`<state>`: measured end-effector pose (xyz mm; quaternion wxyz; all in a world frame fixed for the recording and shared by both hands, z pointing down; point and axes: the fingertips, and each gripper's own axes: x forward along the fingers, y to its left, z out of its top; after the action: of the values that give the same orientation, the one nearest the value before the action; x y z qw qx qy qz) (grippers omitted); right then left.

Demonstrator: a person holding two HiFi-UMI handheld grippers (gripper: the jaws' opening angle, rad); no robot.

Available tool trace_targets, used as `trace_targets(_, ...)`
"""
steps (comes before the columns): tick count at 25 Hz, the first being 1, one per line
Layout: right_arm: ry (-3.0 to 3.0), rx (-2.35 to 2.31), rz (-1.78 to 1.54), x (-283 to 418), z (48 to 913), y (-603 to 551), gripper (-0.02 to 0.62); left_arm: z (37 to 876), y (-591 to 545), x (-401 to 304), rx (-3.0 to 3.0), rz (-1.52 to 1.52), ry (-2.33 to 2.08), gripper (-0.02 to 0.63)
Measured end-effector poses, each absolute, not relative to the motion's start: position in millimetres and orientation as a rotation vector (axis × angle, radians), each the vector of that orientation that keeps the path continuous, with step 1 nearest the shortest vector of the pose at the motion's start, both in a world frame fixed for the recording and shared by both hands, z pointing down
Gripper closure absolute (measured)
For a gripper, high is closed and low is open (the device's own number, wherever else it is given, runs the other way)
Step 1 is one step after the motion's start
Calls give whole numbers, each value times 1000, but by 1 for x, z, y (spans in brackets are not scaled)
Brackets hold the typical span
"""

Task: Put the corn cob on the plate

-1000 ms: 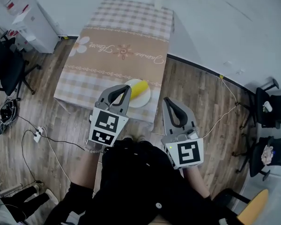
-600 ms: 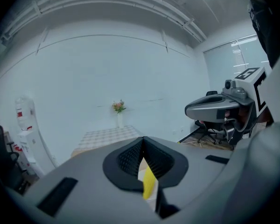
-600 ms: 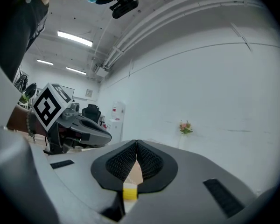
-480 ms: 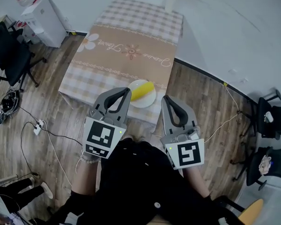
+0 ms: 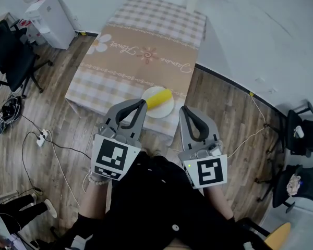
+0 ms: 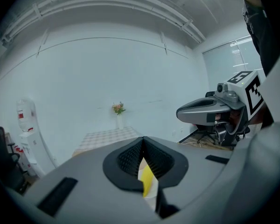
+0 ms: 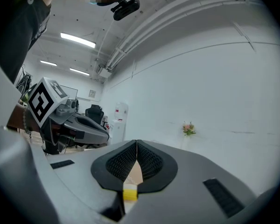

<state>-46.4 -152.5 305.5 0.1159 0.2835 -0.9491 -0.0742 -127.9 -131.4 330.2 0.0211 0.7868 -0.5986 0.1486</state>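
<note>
Corn cob (image 5: pixel 159 98) lies on plate (image 5: pixel 165 111) at tabletop (image 5: pixel 135 61) edge — task looks done. Left hand-held gripper (image 5: pixel 141 103) has drawn back; right hand-held gripper (image 5: pixel 183 110) alongside — both closed, empty.

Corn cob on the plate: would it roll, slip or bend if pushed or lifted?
Its rounded, elongated shape suggests the corn cob would probably roll sideways if nudged. It looks straight and solid, so likely stiff when gripped. The plate sits near the table edge, so a hard push might send it off.
</note>
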Motion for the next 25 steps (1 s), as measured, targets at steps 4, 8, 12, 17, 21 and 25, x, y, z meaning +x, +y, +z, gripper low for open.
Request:
trace_targets(4,-2773,834,-223,-43,305,-152,554,331,-133,-120,2459,452,-1827,592)
trace_targets(8,-2759,844,-225,-37,307,-153,554,333,-135,-112,2475,454,-1801,592)
trace_targets(12,-2751,857,-220,-32,308,-154,554,334,-137,-103,2497,450,-1762,592)
trace_targets(17,-2747,857,-215,-30,308,-155,554,334,-139,-98,2511,462,-1745,592)
trace_targets(21,-2745,851,-215,-30,309,-155,554,333,-139,-97,2515,463,-1736,592)
trace_targets(25,-2740,849,-215,-30,310,-154,554,334,-139,-95,2521,466,-1729,592)
